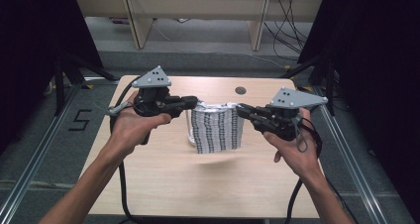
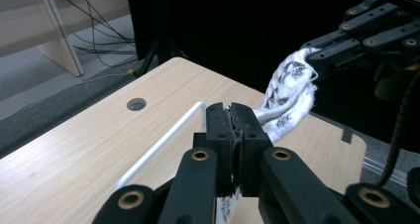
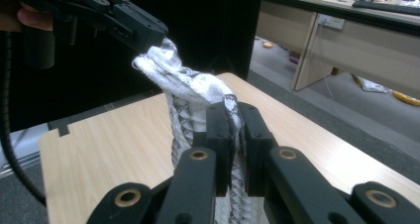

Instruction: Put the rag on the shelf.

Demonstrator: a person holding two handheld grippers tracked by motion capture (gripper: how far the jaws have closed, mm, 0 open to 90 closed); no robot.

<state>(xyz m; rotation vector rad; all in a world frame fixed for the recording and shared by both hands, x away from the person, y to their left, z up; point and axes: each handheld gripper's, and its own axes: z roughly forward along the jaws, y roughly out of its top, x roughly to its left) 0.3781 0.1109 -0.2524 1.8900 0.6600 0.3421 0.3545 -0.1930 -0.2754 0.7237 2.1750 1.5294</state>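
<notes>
A white cloth with a black pattern hangs stretched between the two grippers above the wooden table, its lower edge close to the tabletop. My left gripper is shut on the cloth's upper left corner, and my right gripper is shut on the upper right corner. In the left gripper view the shut jaws pinch cloth, which runs to the right gripper. In the right gripper view the jaws clamp the cloth, with the left gripper holding its far end.
A white rod stands just left of the cloth, also seen as the rod over the table. A round hole is near the table's far edge. Black curtains flank both sides; desk legs and cables lie beyond.
</notes>
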